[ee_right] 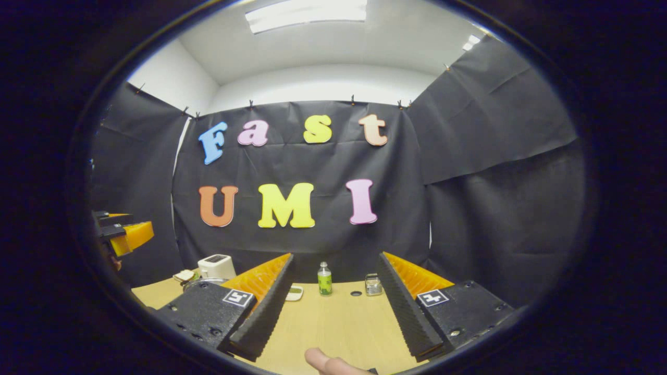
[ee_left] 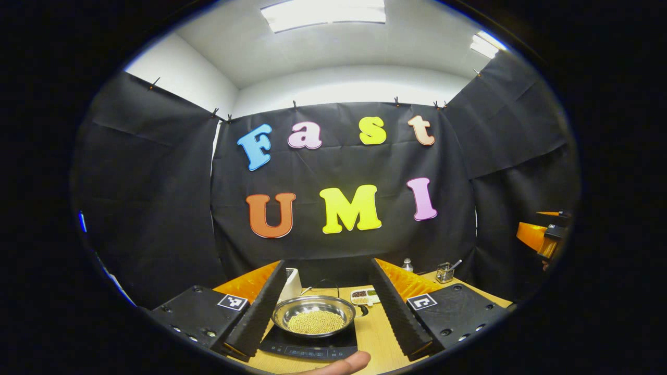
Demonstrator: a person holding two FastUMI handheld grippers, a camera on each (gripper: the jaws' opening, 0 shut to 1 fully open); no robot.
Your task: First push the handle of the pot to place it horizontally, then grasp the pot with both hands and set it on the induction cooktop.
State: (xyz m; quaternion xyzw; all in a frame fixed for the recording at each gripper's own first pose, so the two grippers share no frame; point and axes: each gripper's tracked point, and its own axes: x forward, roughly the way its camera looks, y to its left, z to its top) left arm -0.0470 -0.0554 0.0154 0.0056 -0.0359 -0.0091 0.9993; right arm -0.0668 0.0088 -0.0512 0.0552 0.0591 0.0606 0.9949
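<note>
A shiny steel pot [ee_left: 315, 314] holding yellowish grains rests on the black induction cooktop [ee_left: 312, 348], straight ahead between the fingers of my left gripper [ee_left: 329, 263]. That gripper is open and touches nothing. A small dark handle part [ee_left: 362, 311] shows at the pot's right rim. My right gripper [ee_right: 336, 255] is open over bare tabletop, well to the right of the pot, whose rim [ee_right: 200, 283] peeks out past its left finger. Each gripper shows at the other view's edge [ee_left: 547, 234] [ee_right: 122, 234].
A wooden table [ee_right: 333, 323] carries a white toaster [ee_right: 216, 265], a green bottle [ee_right: 324, 278], a small metal basket [ee_right: 372, 285] and a compartment dish [ee_left: 365, 296] behind the pot. A fingertip [ee_left: 338, 362] shows at the bottom of each view. Black cloth walls surround the table.
</note>
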